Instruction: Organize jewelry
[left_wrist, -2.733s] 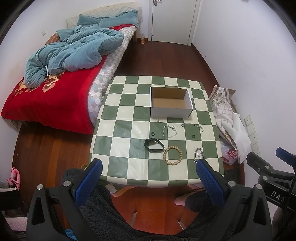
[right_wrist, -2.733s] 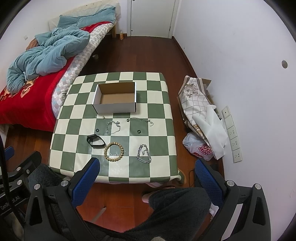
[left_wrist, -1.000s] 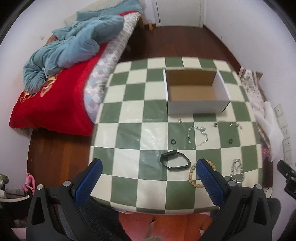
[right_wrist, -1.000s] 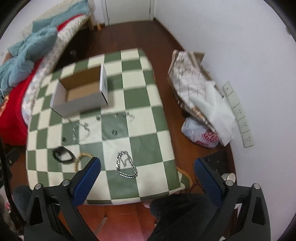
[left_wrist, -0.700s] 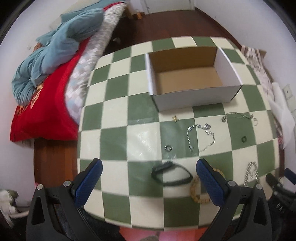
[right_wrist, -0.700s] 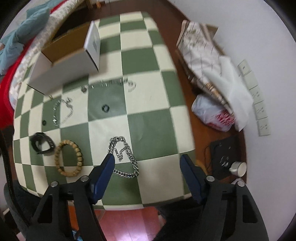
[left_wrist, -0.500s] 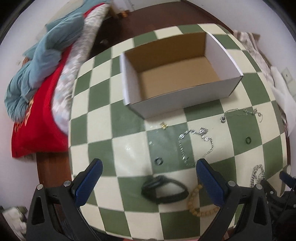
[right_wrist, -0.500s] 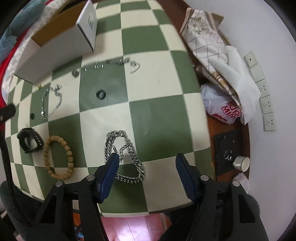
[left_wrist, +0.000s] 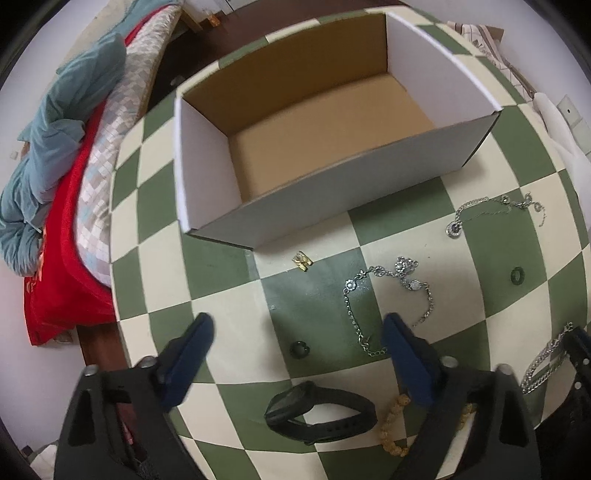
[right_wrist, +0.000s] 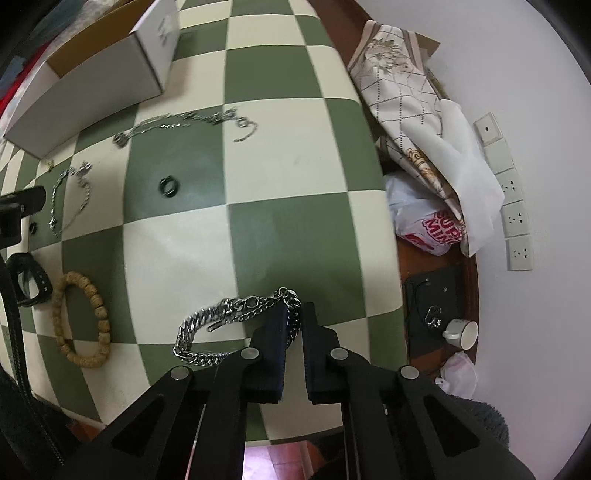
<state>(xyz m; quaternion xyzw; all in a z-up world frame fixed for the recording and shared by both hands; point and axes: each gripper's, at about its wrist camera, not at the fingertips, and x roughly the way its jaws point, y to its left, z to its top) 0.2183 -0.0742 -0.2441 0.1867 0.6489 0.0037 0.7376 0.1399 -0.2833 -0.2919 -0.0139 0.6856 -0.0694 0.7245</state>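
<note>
An open white cardboard box (left_wrist: 332, 192) stands at the back of the green-and-cream checkered table (left_wrist: 229, 325). My left gripper (left_wrist: 297, 341) is open low over a small black ring (left_wrist: 298, 349), with a black band (left_wrist: 319, 411) just below it. My right gripper (right_wrist: 293, 314) is shut on the thick silver chain bracelet (right_wrist: 207, 321), which lies on the table near the front edge. A wooden bead bracelet (right_wrist: 81, 317), a thin silver bracelet (left_wrist: 388, 302), a second fine chain (right_wrist: 184, 123), another black ring (right_wrist: 168, 186) and a small gold piece (left_wrist: 303, 260) lie loose.
A bed with a red cover and a teal duvet (left_wrist: 55, 147) is left of the table. Bags and cloth (right_wrist: 417, 147) lie on the floor to the right below wall sockets (right_wrist: 513, 206). A cup (right_wrist: 461, 334) stands on the floor.
Both grippers have dropped towards the table. The right gripper has closed from wide open onto the thick silver chain bracelet. The left gripper has moved forward over the small black ring, still open.
</note>
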